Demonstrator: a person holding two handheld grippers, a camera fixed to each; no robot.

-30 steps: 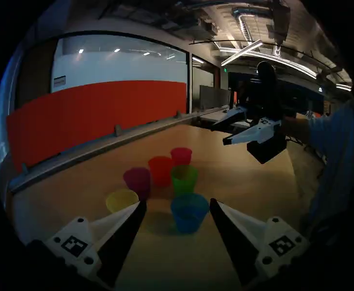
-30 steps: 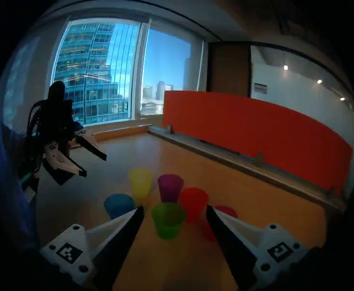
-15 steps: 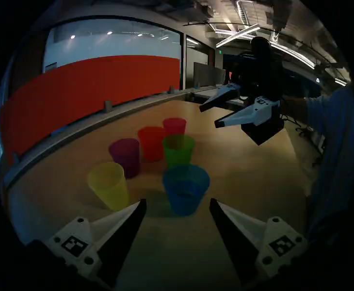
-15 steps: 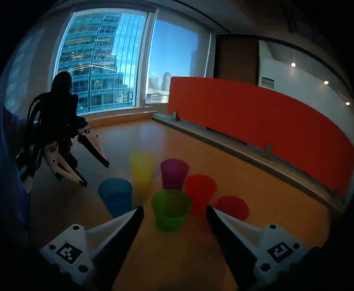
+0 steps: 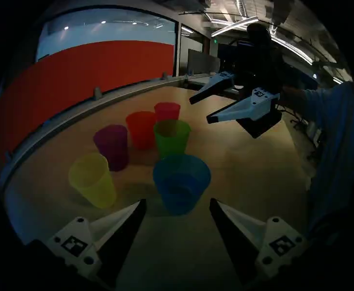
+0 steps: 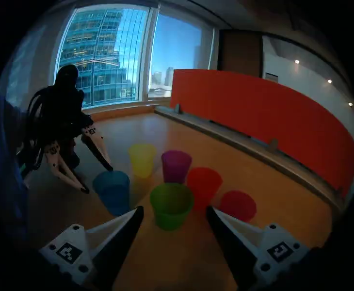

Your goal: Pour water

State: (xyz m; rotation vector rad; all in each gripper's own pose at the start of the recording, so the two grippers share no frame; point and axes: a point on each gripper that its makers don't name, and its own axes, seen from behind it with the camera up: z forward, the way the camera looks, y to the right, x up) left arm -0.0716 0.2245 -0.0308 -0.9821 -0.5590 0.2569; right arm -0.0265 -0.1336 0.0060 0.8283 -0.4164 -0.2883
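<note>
Left claw [image 5: 177, 203] is gaping wide, facing the blue cup [image 5: 181, 182] on the surface [image 5: 259, 169]; right claw [image 6: 174, 209] is gaping wide at the green cup [image 6: 171, 203]. Right gripper view is showing city windows [image 6: 104, 63]; left gripper view, ceiling lights [image 5: 233, 26].

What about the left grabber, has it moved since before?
Yes. In the right gripper view the left gripper has come toward the blue cup; its fingertips are now close beside it.

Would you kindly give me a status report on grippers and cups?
Left gripper open, facing translucent blue plastic cup. Right gripper open, facing translucent green plastic cup. Nothing gripped; no obstruction ahead of either.
</note>
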